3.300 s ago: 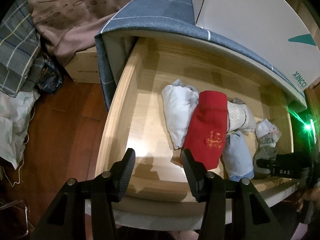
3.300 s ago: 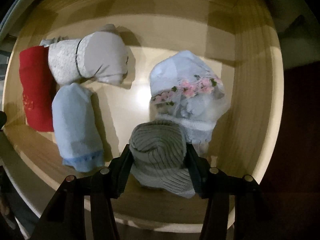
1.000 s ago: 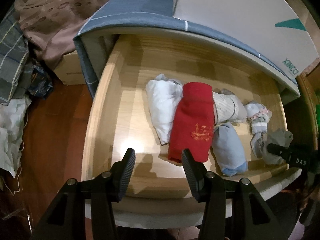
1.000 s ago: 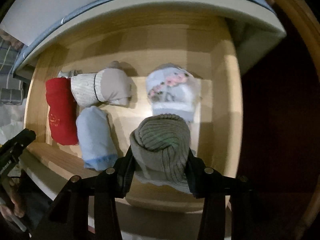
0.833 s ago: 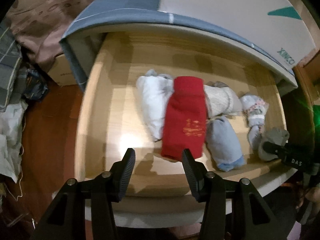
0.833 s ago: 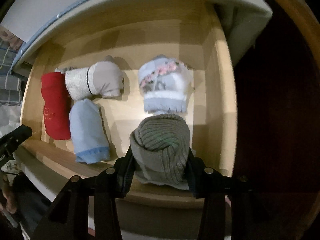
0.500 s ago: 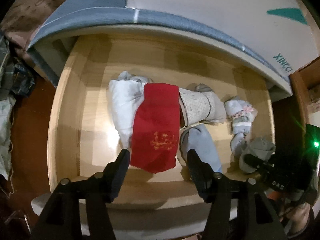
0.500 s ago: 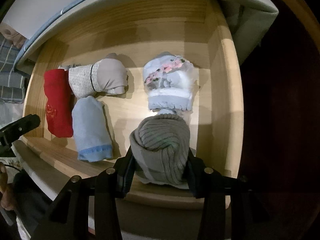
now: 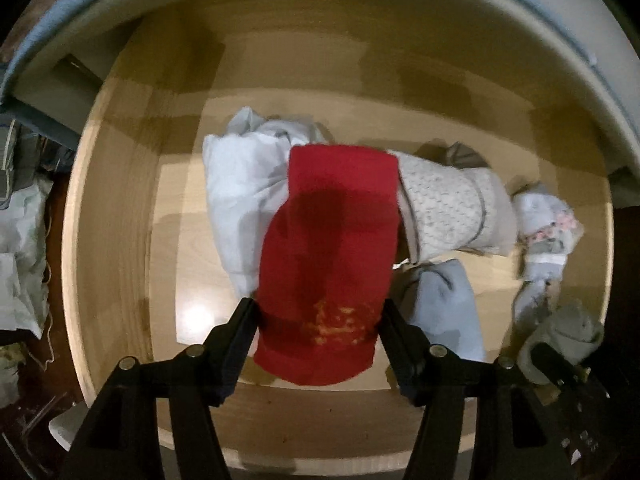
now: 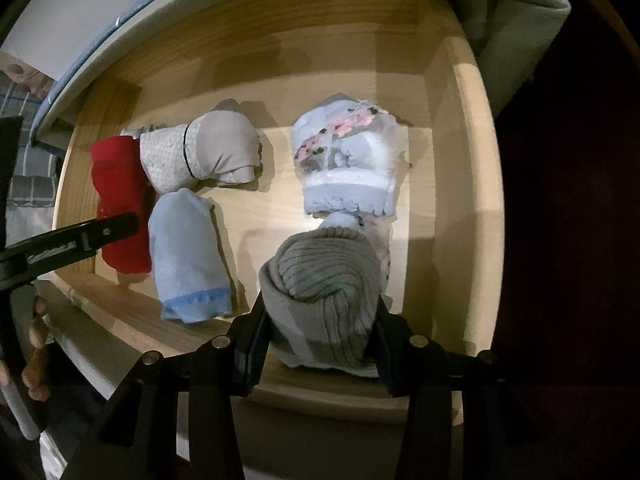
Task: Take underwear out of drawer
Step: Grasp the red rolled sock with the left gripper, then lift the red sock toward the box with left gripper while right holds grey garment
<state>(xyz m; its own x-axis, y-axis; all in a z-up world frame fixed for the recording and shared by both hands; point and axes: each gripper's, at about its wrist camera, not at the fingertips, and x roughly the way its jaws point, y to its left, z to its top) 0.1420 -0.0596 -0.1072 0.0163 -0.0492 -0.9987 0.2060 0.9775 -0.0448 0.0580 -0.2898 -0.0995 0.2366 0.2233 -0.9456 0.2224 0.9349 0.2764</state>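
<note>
An open wooden drawer holds several rolled underwear. My left gripper is open, its fingers on either side of the near end of the red roll, which also shows in the right wrist view. My right gripper is shut on a grey ribbed roll and holds it above the drawer's front right corner. The grey roll also shows in the left wrist view. The left gripper's finger shows at the left of the right wrist view.
In the drawer lie a white roll, a beige dotted roll, a light blue roll and a floral white-blue roll. The drawer's front rail runs below. A mattress edge overhangs the back.
My left gripper has moved right and down into the drawer, and its fingers now straddle the red roll. My right gripper has lifted the grey roll up off the drawer floor.
</note>
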